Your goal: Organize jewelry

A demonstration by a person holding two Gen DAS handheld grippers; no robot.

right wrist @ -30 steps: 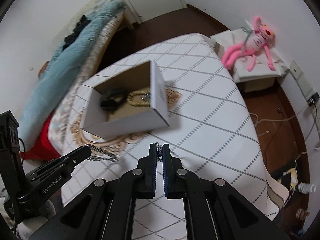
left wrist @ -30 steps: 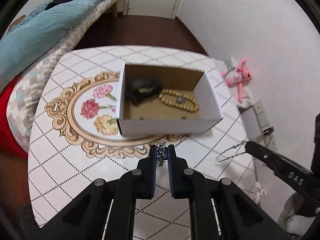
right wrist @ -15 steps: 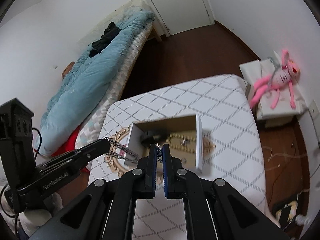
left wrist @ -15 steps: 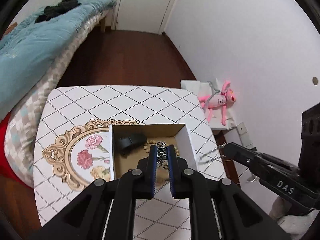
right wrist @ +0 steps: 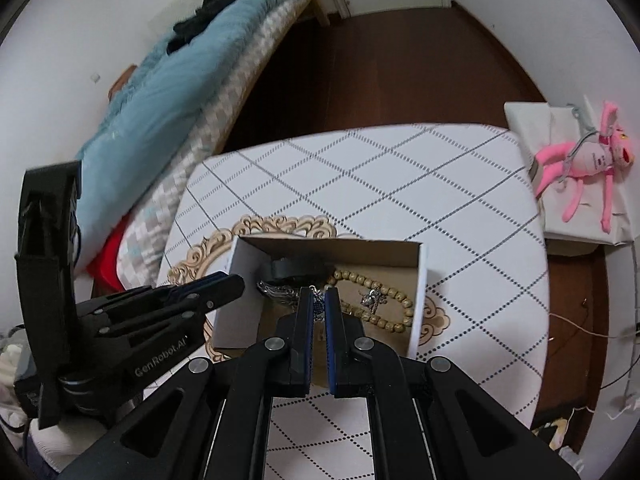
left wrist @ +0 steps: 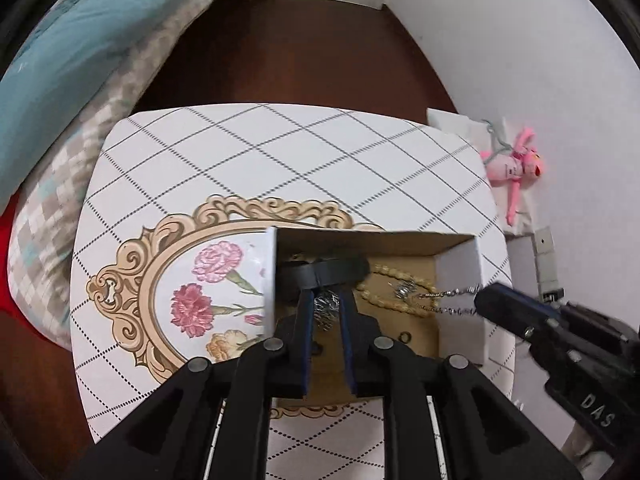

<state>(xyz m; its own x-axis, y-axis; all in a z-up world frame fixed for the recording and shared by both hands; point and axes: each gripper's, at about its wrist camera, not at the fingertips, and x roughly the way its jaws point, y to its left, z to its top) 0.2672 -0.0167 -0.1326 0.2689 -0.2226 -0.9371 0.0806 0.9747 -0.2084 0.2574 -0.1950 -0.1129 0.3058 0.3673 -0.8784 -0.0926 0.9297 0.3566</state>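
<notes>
A white cardboard box (left wrist: pixel 460 268) stands open on the patterned table (left wrist: pixel 280 152). It holds a wooden bead bracelet (left wrist: pixel 400 300), a black strap (left wrist: pixel 324 270) and small rings. My left gripper (left wrist: pixel 325 300) is over the box with its jaws slightly apart, and a bunched silver chain (left wrist: pixel 326 308) lies between them. My right gripper (right wrist: pixel 316 300) is shut on the other end of the silver chain (right wrist: pixel 318 308), which stretches across the box in the left wrist view (left wrist: pixel 456 292). The box (right wrist: pixel 420 276) and beads (right wrist: pixel 384 292) also show in the right wrist view.
A bed with a teal blanket (left wrist: pixel 80 40) stands left of the table. A pink plush toy (right wrist: pixel 588 160) lies on a white stand to the right. Dark wooden floor lies beyond the table, and cables (right wrist: pixel 580 324) trail on the floor at the right.
Both grippers have come down and forward with the chain, from above the table into the box. The left jaws have parted and the chain's left end has gathered in the box.
</notes>
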